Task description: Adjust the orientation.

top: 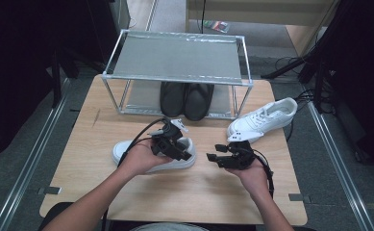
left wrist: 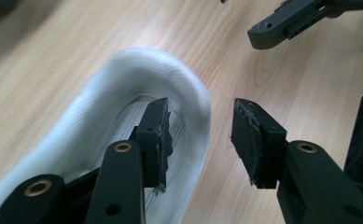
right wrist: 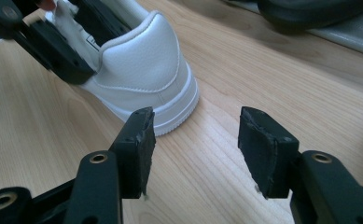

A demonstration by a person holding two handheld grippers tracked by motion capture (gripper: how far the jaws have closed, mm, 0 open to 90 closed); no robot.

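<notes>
Sneaker: white sneaker point(top: 127, 153) lies on its sole on the wooden table point(top: 79, 159), in front of the metal shoe rack point(top: 175, 57), heel toward the right gripper.
Left gripper: left gripper point(left wrist: 200, 135) sits over the sneaker's heel end; in the left gripper view one jaw is inside the shoe's opening and the other outside the heel collar, over bare wood.
Left jaws: spread, with the padded heel rim between them; the pads do not press on it.
Left hand: left hand point(top: 139, 159) rests over the middle of the sneaker.
Right gripper: right gripper point(right wrist: 193, 140) hangs low over the table just beside the sneaker's heel, pointing at it.
Right jaws: spread wide, nothing between them.
Second sneaker: second white sneaker point(top: 264, 118) lies at the table's right edge, well apart from the first.
Black shoes: pair of black shoes point(top: 187, 98) stands on the rack's lower shelf, toes toward the person.
Top shelf: rack's upper shelf carries nothing.
</notes>
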